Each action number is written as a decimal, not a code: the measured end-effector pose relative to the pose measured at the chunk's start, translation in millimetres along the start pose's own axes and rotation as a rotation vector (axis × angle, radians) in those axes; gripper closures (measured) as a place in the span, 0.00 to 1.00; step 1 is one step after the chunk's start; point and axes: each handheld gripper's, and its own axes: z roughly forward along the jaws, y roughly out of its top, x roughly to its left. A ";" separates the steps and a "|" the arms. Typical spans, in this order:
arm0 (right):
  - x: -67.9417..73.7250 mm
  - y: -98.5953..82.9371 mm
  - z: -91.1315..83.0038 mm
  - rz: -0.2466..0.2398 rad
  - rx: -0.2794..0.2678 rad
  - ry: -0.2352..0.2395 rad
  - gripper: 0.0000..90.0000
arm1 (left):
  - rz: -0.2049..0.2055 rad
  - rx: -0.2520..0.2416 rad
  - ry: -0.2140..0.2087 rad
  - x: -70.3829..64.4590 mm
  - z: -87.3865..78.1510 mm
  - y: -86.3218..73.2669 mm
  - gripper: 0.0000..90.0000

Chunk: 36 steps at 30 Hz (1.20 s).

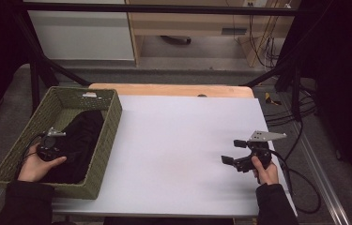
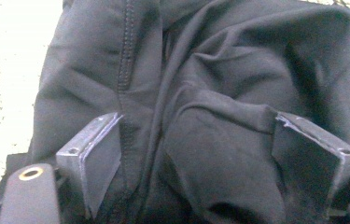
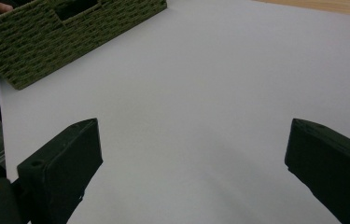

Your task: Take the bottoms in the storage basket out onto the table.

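A white table takes up the middle of the high view. A green woven basket sits at its 9 o'clock edge, and a black cloth lies bunched inside the basket.

The left hand comes in from 7 o'clock, its wrist over the basket's near rim, and points the left gripper toward 12 o'clock and down into the cloth. In the left gripper view its jaws stand wide apart, pressed into the cloth with a raised fold between them; they are not closed on it.

The right hand rises from 5 o'clock and holds the right gripper just above the bare table, aimed toward 9 o'clock. Its jaws are spread wide with nothing between them.
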 end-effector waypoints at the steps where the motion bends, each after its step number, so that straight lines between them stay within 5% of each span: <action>1: 0.1 -0.1 0.1 0.001 0.002 0.000 0.05 | -0.002 0.003 0.001 0.3 0.9 -0.3 0.19; 17: 0.3 -0.1 0.4 0.002 0.004 0.002 0.05 | -0.005 0.031 -0.004 0.3 3.7 -3.6 0.40; 36: 0.2 -0.1 0.6 0.001 0.005 0.006 0.05 | 0.032 0.052 -0.006 -2.5 -0.3 -5.2 0.82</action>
